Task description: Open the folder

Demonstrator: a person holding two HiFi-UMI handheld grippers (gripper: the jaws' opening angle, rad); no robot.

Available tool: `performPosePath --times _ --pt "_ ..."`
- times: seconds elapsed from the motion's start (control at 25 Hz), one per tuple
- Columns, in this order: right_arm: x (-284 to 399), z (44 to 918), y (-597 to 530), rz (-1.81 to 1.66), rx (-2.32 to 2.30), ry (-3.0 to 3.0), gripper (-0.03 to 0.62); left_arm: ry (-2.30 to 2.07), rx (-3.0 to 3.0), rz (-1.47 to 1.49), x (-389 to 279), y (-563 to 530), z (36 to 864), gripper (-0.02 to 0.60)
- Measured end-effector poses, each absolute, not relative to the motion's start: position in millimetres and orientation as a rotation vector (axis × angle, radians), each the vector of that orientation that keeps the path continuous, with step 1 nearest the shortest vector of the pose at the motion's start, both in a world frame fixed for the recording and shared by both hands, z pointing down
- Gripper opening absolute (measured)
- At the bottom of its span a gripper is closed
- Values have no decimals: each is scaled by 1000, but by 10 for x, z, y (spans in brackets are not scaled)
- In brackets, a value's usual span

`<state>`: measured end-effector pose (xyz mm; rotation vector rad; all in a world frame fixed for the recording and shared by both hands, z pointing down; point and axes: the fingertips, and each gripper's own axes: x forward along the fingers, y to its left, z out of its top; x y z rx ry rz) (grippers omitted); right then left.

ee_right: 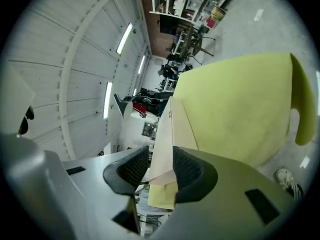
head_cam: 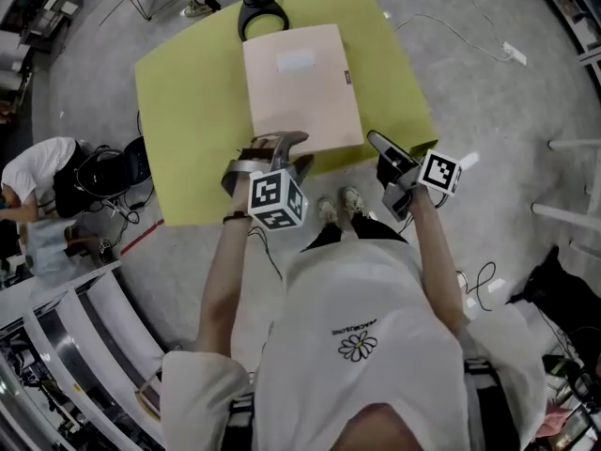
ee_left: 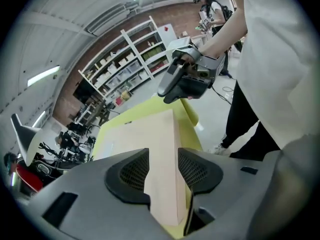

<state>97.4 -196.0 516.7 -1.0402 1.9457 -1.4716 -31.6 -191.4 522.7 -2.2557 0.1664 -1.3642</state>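
Note:
A pale beige folder (head_cam: 300, 83) lies shut and flat on the yellow-green table (head_cam: 188, 111), with a white label on its cover. My left gripper (head_cam: 289, 150) is at the folder's near left corner and my right gripper (head_cam: 380, 148) at its near right corner. In the left gripper view the left gripper (ee_left: 164, 166) is open, and the folder (ee_left: 150, 134) edge runs between the spread pads. In the right gripper view the right gripper (ee_right: 161, 166) is rolled on its side and open. The folder (ee_right: 167, 134) corner sits edge-on between its pads, which do not press on it.
A black headset-like object (head_cam: 258, 12) rests at the table's far edge. A person (head_cam: 38, 172) sits by equipment at the left. Cables run over the grey floor around the table. My shoes (head_cam: 338, 205) stand just below the near table edge.

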Motion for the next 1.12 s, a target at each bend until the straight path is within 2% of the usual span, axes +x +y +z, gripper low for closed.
performPosePath --times 0.16,0.32,1.12 --pt "887 5365 -1907 -1532 -1004 1945 110 152 -2187 -1410 -382 -1913 5349 180" --pt "942 5518 -1862 -1592 -996 1875 91 202 -2216 -1391 -366 -1927 5352 129" --pt "958 5780 -1875 -1716 -868 1691 80 253 -2140 -1420 -343 -2022 5456 129"
